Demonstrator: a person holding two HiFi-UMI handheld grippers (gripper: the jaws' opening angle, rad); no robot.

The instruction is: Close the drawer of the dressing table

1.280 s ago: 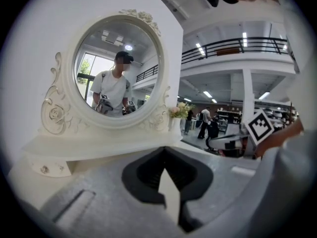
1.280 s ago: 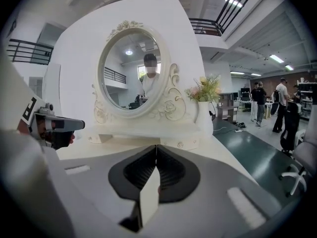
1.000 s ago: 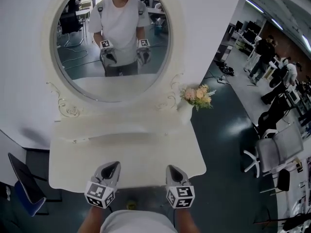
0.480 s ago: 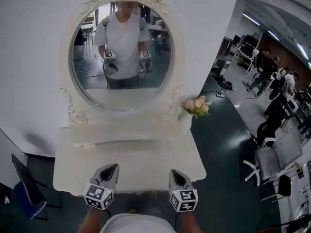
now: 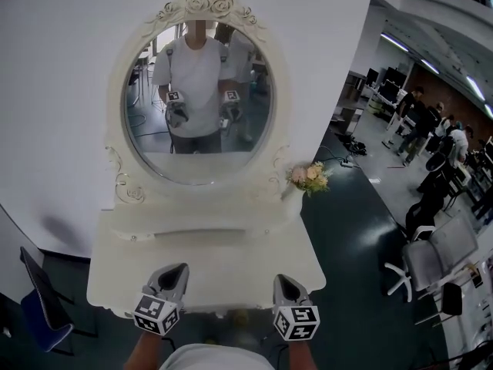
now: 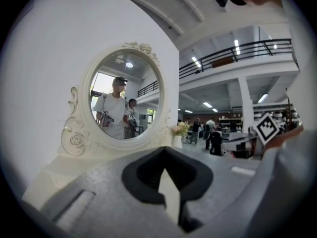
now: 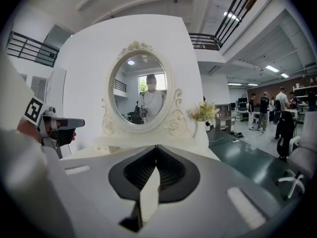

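step: closing the drawer | left gripper (image 5: 176, 270) and right gripper (image 5: 283, 281): fingers clenched, holding nothing, both at the dressing desk (image 5: 231, 245) front edge | drawer (image 5: 231, 315): under that edge between them, mostly hidden | advice: push its front squarely and evenly, probably with both, so it does not jam

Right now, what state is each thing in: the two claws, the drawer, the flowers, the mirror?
Left claw: shut, empty, by the table front edge.
Right claw: shut, empty, by the same edge.
Drawer: can't tell; no view shows it clearly.
Flowers: standing upright.
Mirror: upright, unbroken.
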